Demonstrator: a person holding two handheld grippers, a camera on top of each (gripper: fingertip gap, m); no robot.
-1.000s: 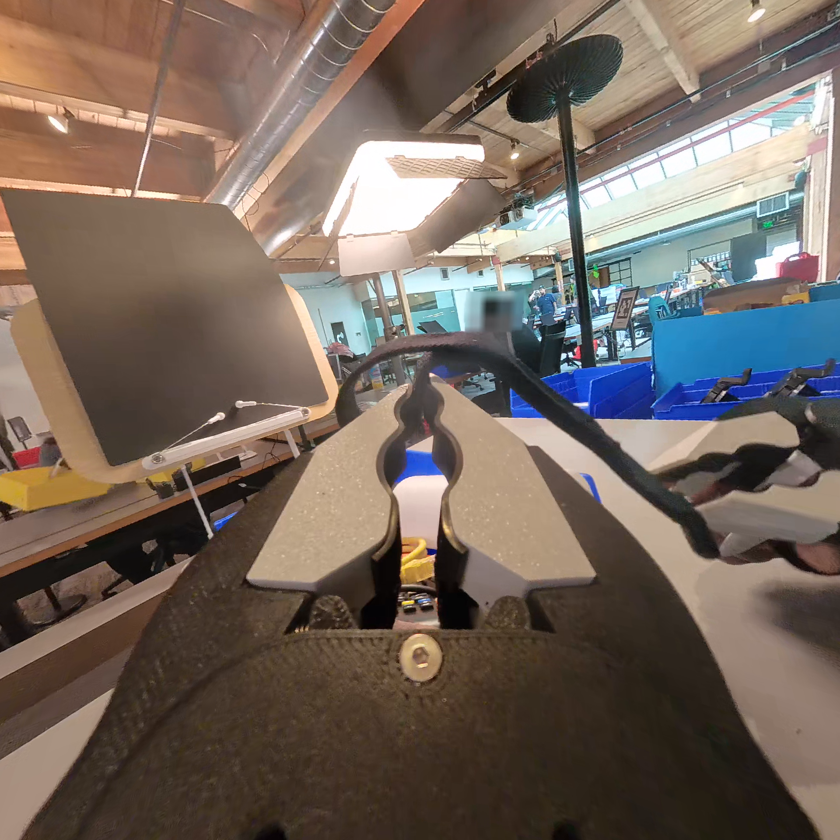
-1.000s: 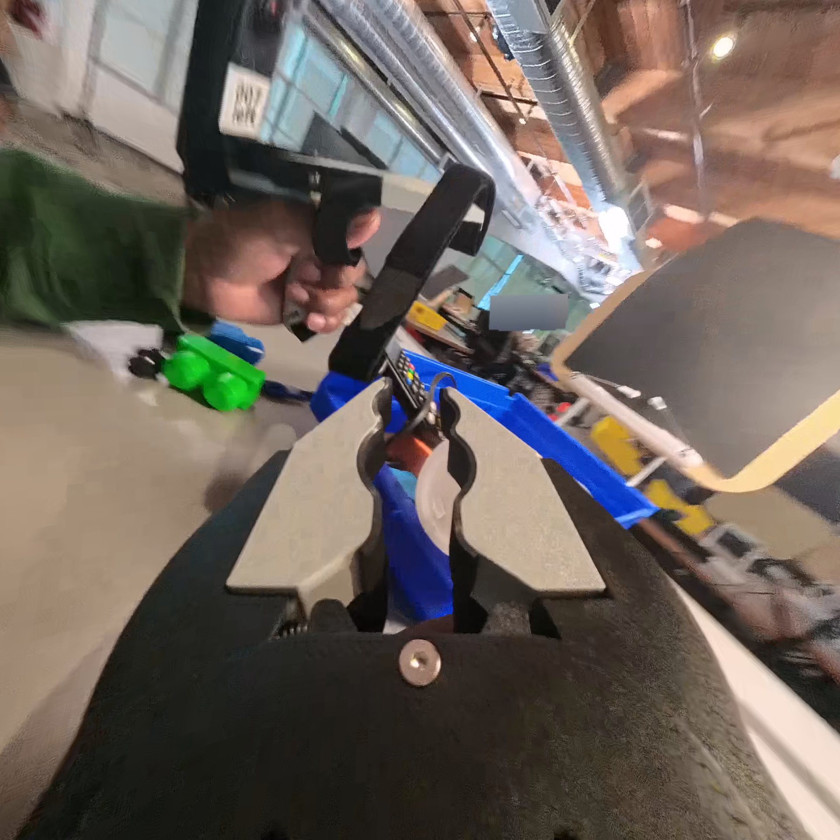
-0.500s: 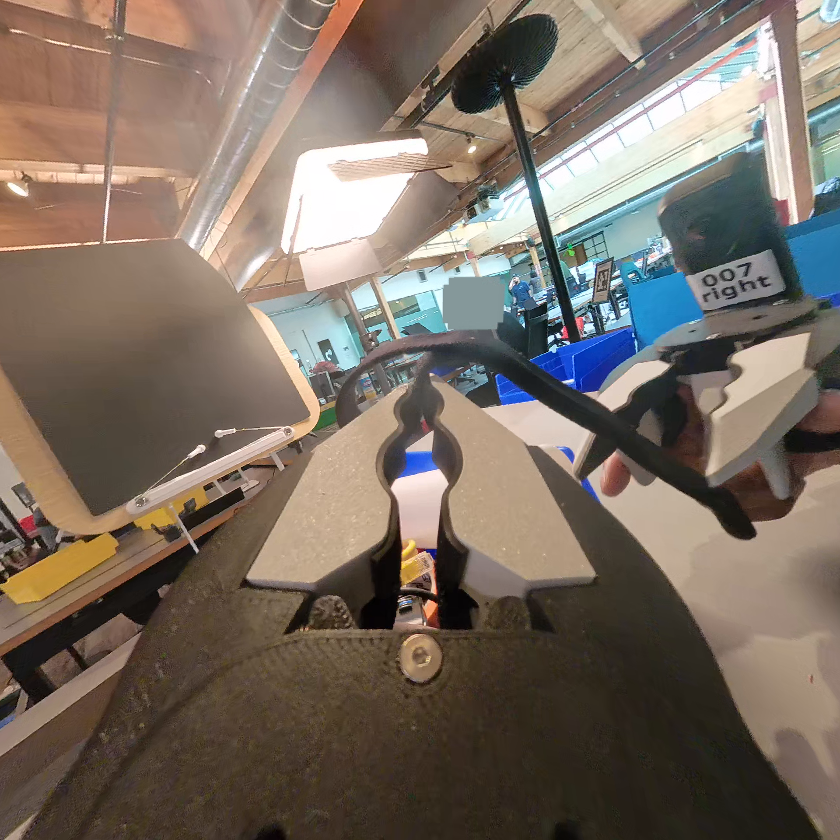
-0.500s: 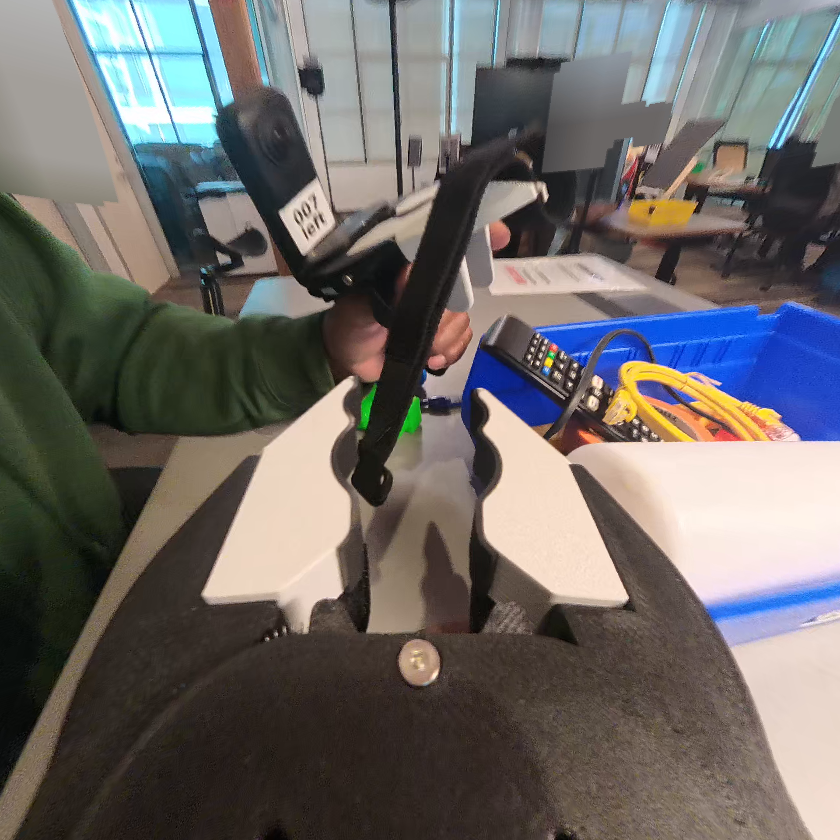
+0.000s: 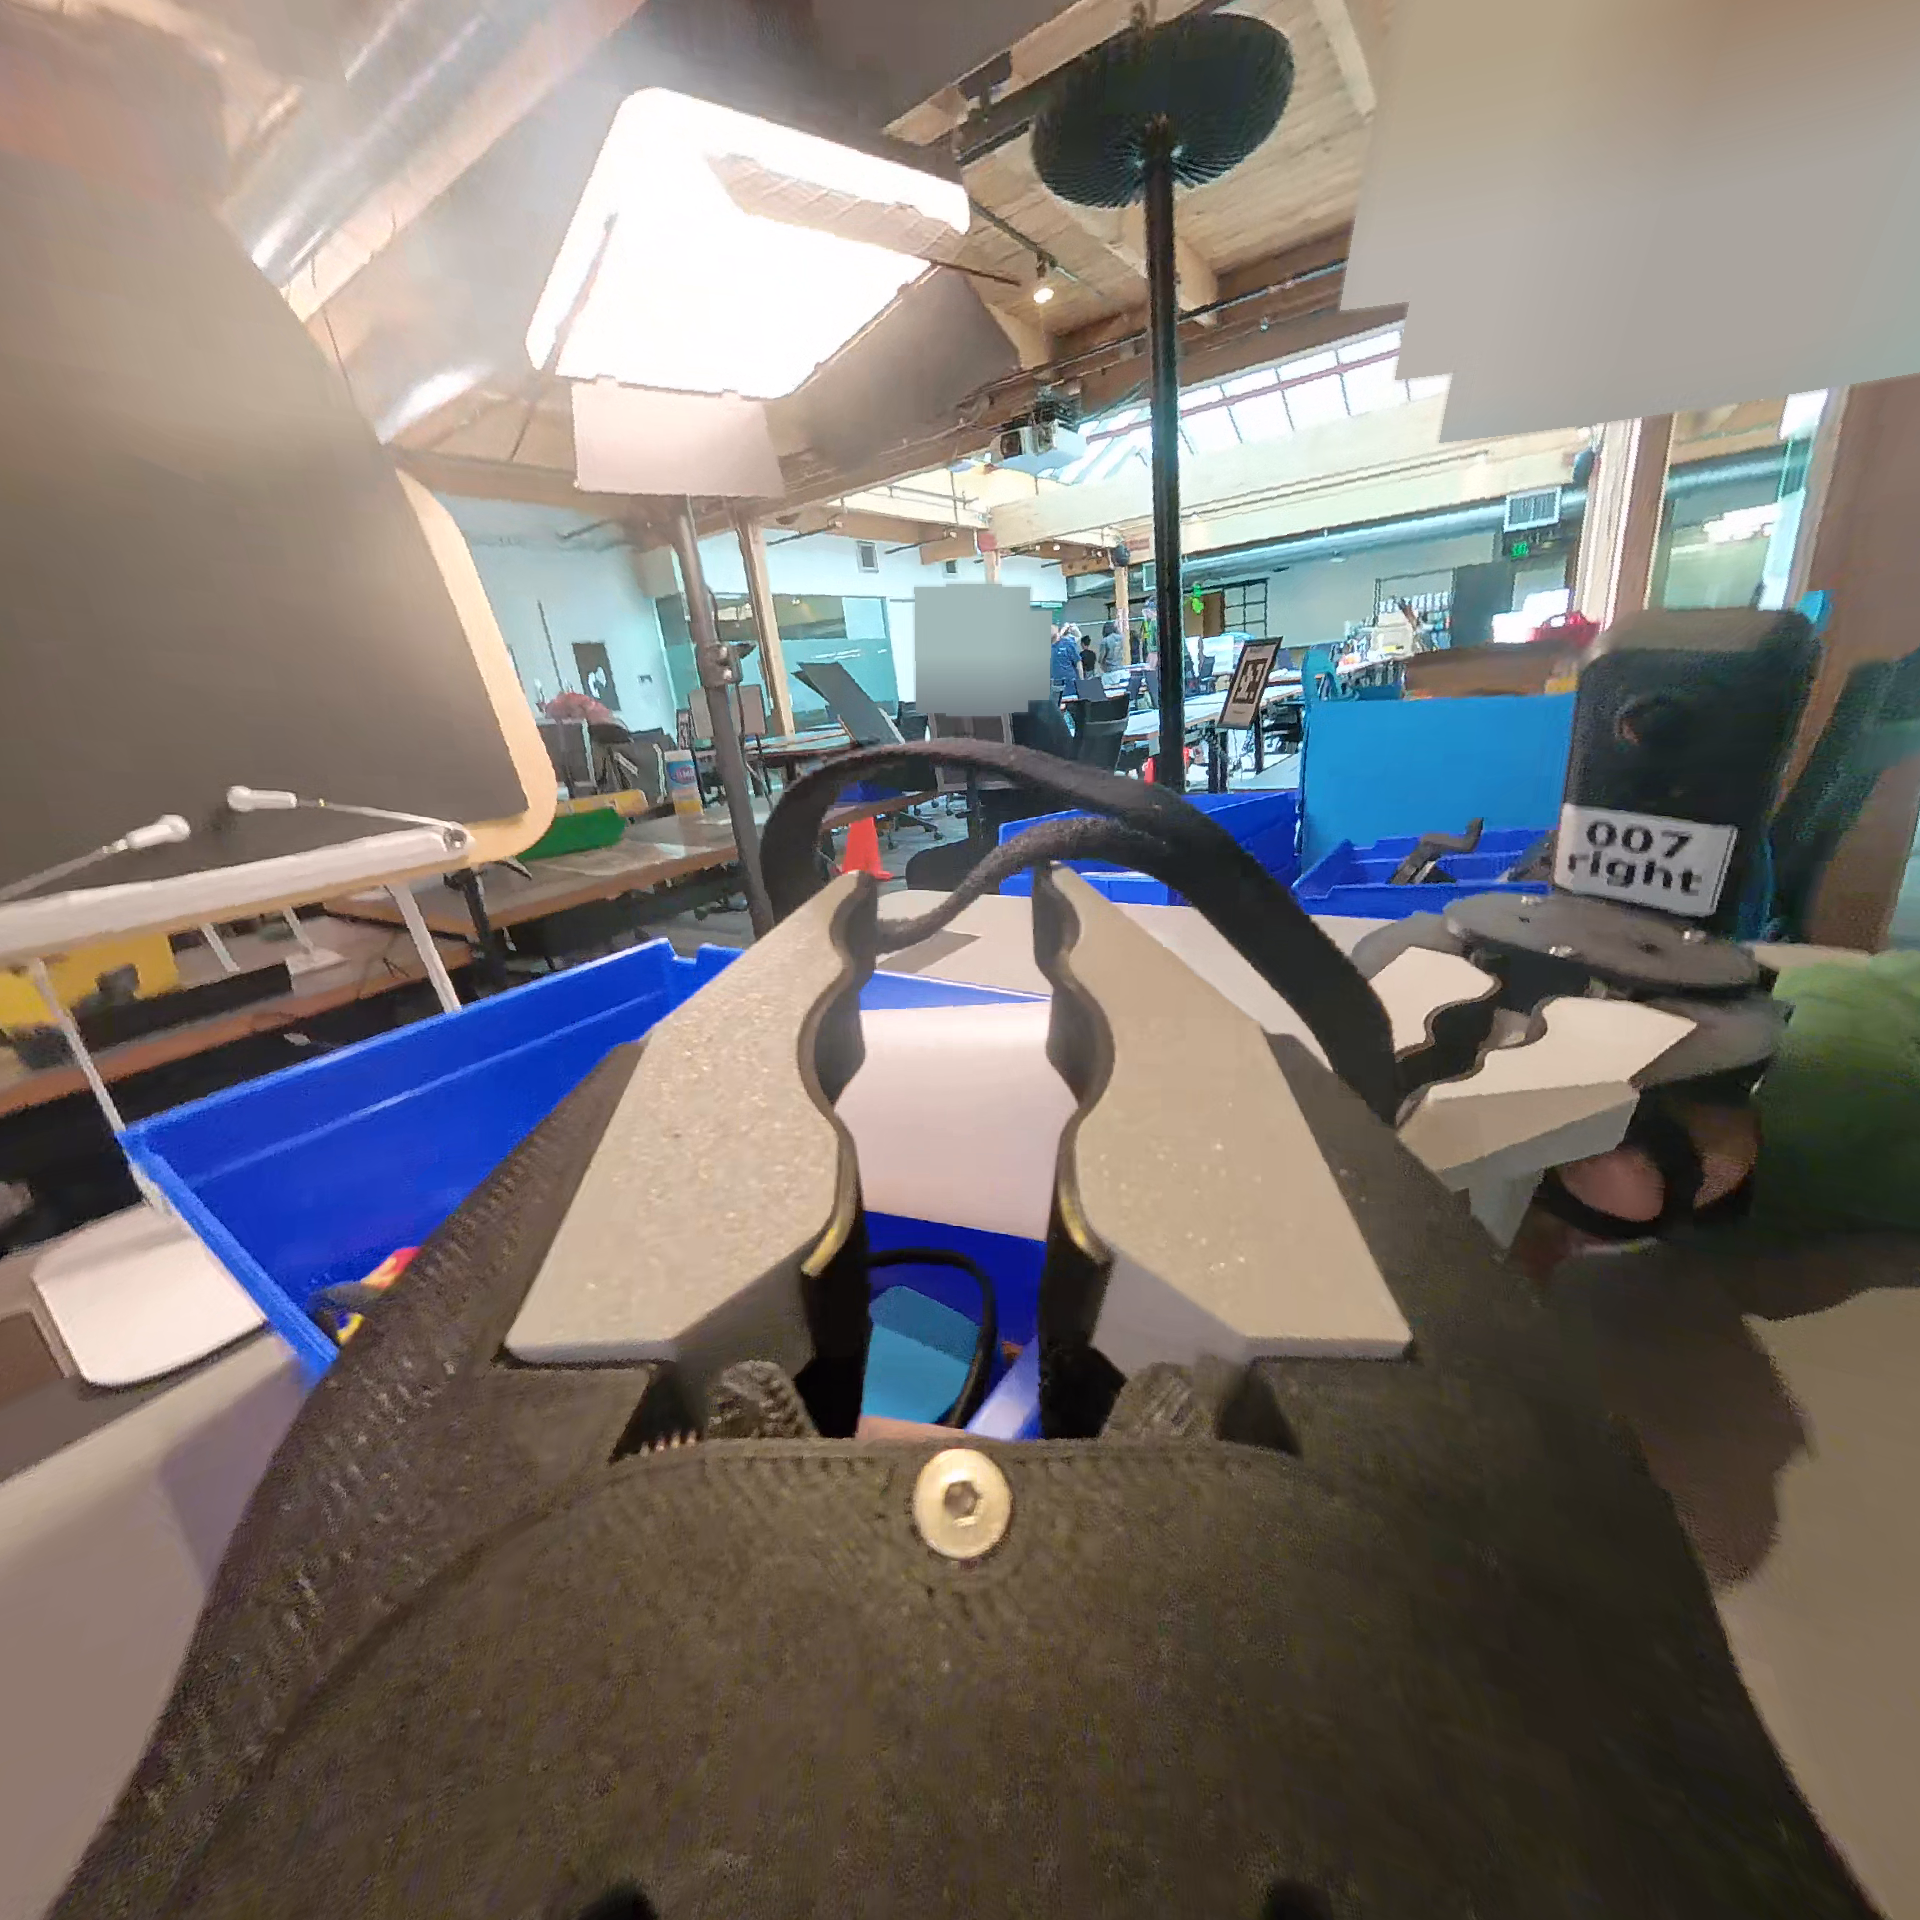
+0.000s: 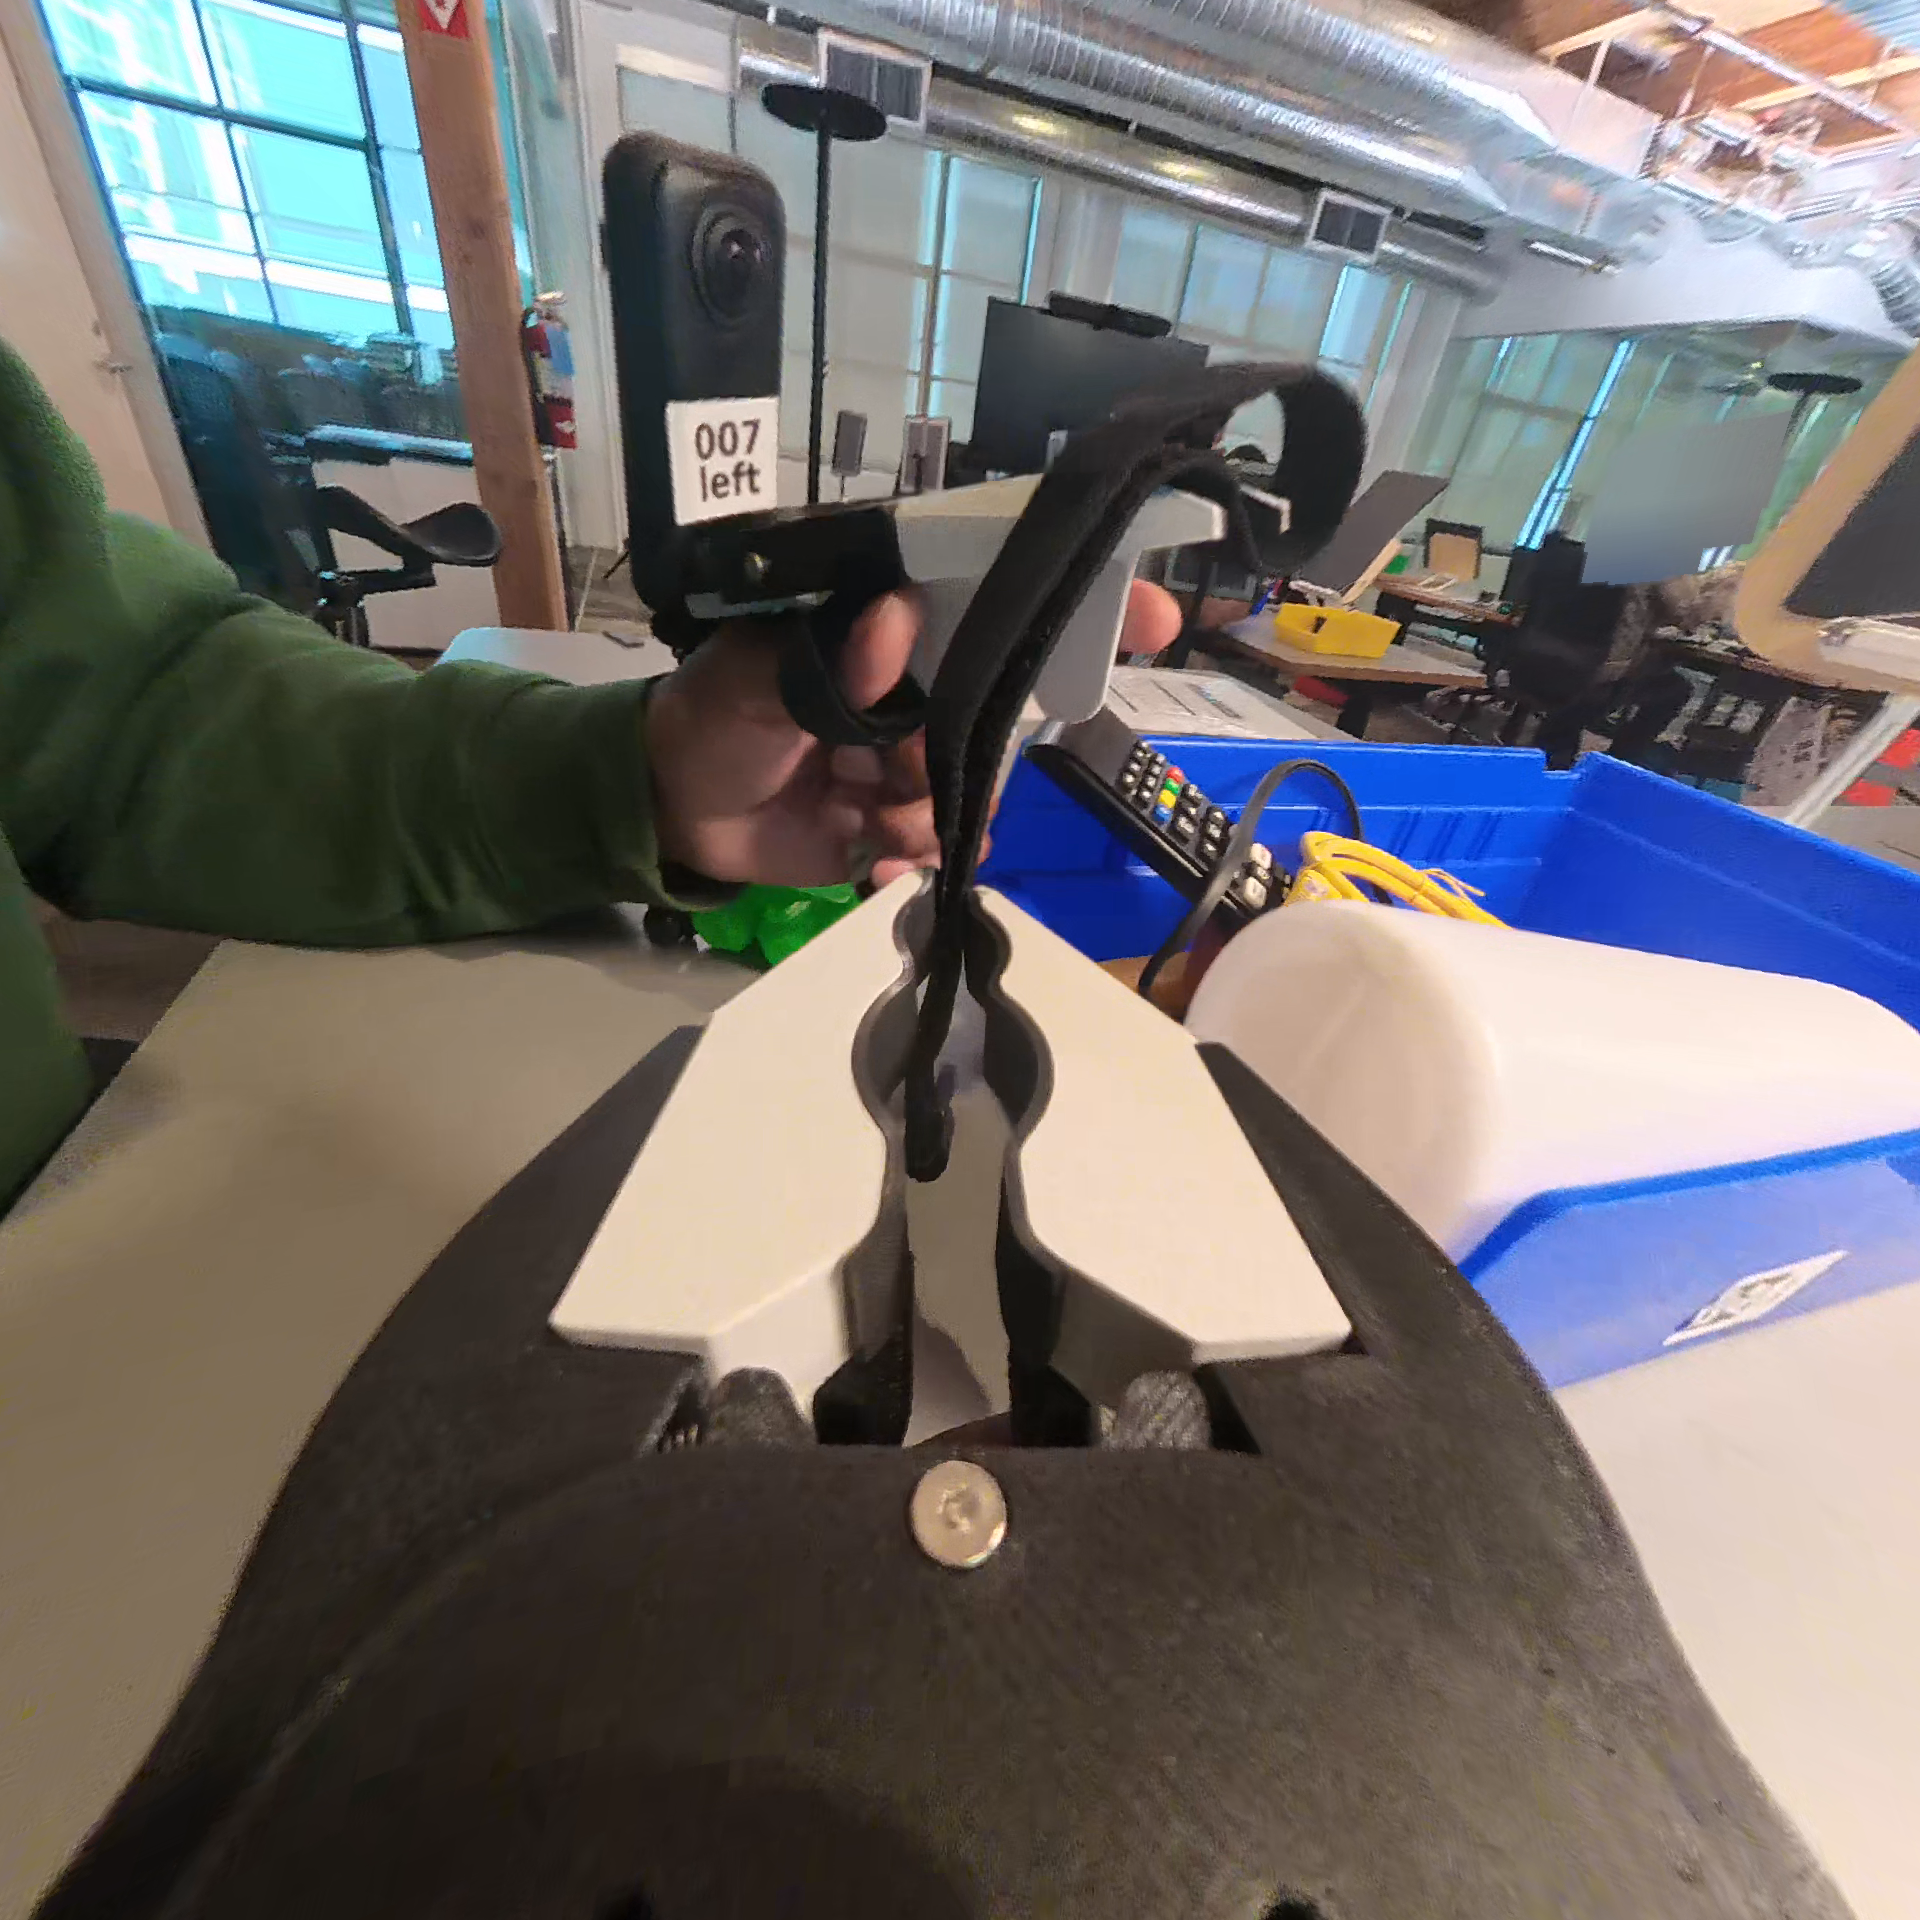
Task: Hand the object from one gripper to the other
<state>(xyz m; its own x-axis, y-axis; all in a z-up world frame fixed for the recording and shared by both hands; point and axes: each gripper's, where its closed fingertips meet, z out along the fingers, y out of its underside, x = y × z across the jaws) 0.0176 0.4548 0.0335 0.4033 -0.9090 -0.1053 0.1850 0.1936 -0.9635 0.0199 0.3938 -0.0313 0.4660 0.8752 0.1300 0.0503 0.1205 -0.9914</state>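
A black fabric strap (image 6: 997,665) hangs from my left gripper (image 6: 1226,509) down into my right gripper (image 6: 951,894). The right jaws are shut on the strap near its lower end. In the left wrist view my left gripper (image 5: 951,883) has its jaws apart, and the strap (image 5: 1195,831) lies looped over the fingertips without being pinched. From there it runs right and down to the right gripper (image 5: 1455,1039), which a hand in a green sleeve holds. Both grippers are above the grey table (image 6: 312,1091).
A blue bin (image 6: 1662,831) stands to the right, holding a white bottle (image 6: 1507,1060), a remote control (image 6: 1174,800) and yellow cable (image 6: 1382,873). A green toy (image 6: 769,920) lies on the table behind the hand. The bin also shows under the left gripper (image 5: 416,1081). There is about 9 centimetres between the tips of the two grippers.
My right gripper has come up to the strap's hanging end and shut on it. My left gripper, shut on the strap before, has opened its jaws.
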